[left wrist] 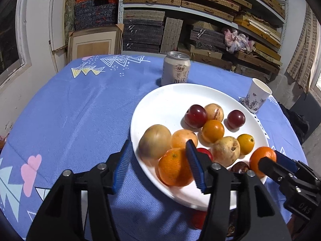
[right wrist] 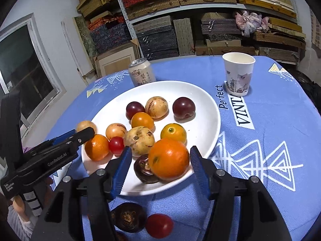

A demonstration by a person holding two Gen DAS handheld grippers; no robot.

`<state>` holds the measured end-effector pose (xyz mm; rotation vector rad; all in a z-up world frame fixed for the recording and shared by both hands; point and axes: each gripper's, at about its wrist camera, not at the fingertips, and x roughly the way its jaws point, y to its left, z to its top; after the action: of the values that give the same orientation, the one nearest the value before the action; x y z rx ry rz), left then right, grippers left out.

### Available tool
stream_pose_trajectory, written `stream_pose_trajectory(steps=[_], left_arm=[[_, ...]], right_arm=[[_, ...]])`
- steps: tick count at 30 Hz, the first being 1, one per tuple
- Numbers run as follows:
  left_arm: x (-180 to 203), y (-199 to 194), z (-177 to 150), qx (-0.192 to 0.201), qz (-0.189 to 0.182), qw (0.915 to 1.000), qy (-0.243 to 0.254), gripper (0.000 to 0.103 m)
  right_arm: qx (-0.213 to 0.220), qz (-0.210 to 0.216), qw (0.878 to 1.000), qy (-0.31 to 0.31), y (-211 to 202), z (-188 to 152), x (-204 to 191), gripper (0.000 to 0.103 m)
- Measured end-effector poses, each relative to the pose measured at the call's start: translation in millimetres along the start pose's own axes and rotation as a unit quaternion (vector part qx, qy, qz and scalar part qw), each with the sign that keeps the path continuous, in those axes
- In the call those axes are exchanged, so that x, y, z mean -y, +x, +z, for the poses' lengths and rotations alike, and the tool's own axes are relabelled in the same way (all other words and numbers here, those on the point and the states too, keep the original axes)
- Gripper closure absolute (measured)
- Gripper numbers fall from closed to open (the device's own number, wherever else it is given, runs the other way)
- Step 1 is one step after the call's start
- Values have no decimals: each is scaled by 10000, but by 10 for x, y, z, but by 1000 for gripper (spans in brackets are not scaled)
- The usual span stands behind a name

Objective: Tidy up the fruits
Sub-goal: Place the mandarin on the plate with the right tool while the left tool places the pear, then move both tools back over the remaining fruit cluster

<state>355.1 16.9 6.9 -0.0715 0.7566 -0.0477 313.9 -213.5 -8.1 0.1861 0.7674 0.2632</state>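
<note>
A white plate (left wrist: 160,104) (right wrist: 202,108) on the blue cloth holds plums, pale round fruits, small yellow-orange fruits, a cherry tomato and two oranges. In the left wrist view, one orange (left wrist: 172,168) lies on the plate's near rim between the blue pads of my left gripper (left wrist: 158,142). The jaws stand open and the left pad is well clear of it. In the right wrist view, the other orange (right wrist: 168,158) rests against a dark brown fruit (right wrist: 143,170) between the pads of my right gripper (right wrist: 160,147), with a gap at the left pad. A dark fruit (right wrist: 128,219) and a red tomato (right wrist: 158,225) lie on the cloth in front of the plate.
A drink can (left wrist: 175,70) (right wrist: 141,72) stands just behind the plate. A paper cup (left wrist: 258,94) (right wrist: 238,72) stands at the back right. Shelves stacked with boxes rise beyond the table's far edge. Bare cloth stretches to the left of the plate.
</note>
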Motion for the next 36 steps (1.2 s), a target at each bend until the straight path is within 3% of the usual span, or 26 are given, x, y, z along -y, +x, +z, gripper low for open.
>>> stream_pose_trajectory(steps=[3,6,18,26,30,36], left_arm=[[53,-30,-20,47,58,9999,123,42],[100,-104,-47,196,152,9994,226,31],[83,-369,-156,348,182,9988,276,30],[-55,-636,-464,202,166,9995,199,25],[-59,-857,-822,-55,-97,9991,419,25],[125,-1296,-1363,-15,-734,9907,1144,25]], right_arm=[[33,37,10000,11,-39,-7,-1,40],[74,47,9999,-78,-99,-26,-47,40],[205,170,9992,-293,-397,-185,-159,37],[207,268,9992,-228,-643,-497,-152,33],[268,300,9990,-212,-824,-679,-127,30],[292,402,9988,-50,-991,-845,-19,28]])
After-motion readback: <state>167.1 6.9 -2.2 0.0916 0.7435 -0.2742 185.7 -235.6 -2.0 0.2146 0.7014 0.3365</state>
